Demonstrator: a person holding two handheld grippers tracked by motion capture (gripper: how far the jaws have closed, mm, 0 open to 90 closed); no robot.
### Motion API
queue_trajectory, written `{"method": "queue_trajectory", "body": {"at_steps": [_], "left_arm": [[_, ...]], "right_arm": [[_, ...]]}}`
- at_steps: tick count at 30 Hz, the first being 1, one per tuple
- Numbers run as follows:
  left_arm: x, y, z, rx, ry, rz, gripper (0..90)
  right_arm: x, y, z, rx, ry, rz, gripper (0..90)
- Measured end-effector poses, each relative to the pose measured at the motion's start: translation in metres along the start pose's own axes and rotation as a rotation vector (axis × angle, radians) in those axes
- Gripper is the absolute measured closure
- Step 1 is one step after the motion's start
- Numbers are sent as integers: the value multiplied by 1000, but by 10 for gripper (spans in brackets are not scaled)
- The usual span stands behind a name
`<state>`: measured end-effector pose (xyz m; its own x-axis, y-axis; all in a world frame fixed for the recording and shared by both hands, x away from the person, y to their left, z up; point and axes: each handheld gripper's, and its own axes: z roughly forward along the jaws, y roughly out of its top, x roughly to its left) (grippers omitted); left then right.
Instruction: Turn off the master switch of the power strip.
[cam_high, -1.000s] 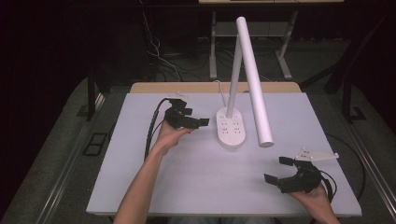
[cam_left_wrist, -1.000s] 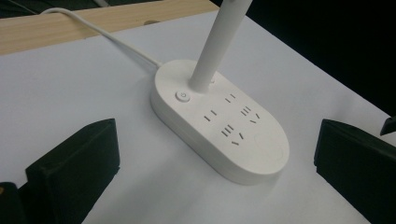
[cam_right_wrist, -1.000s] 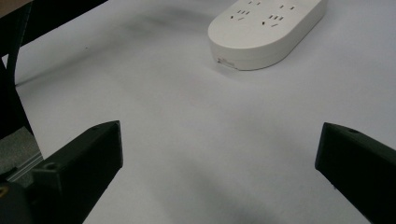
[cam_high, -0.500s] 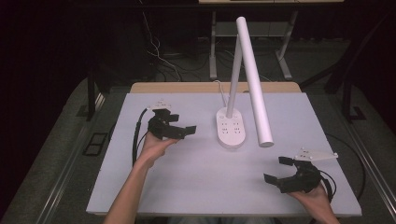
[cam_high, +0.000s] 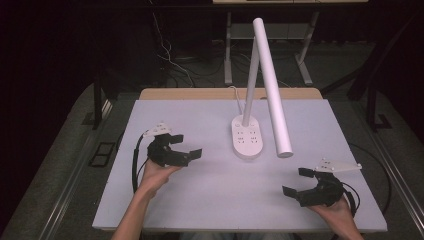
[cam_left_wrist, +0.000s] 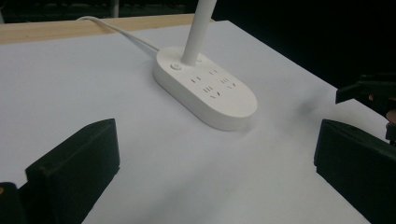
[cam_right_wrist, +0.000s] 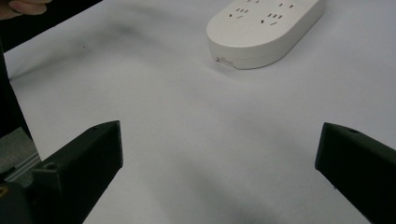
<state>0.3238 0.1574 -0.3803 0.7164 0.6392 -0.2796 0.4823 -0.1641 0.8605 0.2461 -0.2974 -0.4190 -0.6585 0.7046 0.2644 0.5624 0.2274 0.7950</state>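
A white desk lamp stands at the back middle of the white table. Its oval base carries sockets and a button, and its long tube head slants down to the right. My left gripper is open and empty, left of the base, with its jaws pointing at it. In the left gripper view the base lies ahead of the wide-spread left gripper. My right gripper is open and empty near the front right edge. In the right gripper view the base lies beyond the right gripper.
The lamp's white cord runs back over a wooden strip at the table's far edge. Dark floor, cables and metal frame legs surround the table. The other gripper shows at the right of the left gripper view.
My left gripper has drawn back from beside the lamp base, moving left and toward the person. The right gripper has stayed in place.
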Motion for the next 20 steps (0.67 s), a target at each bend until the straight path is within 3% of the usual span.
{"method": "queue_trajectory", "body": {"at_steps": [10,20], "left_arm": [[-6,-36,-20,-6,22,-17,0],[-11,-55,-28,-11,32,-27,0]], "right_arm": [[1,-1,0,-1,-5,4,1],[1,-1,0,4,-1,8,1]]}}
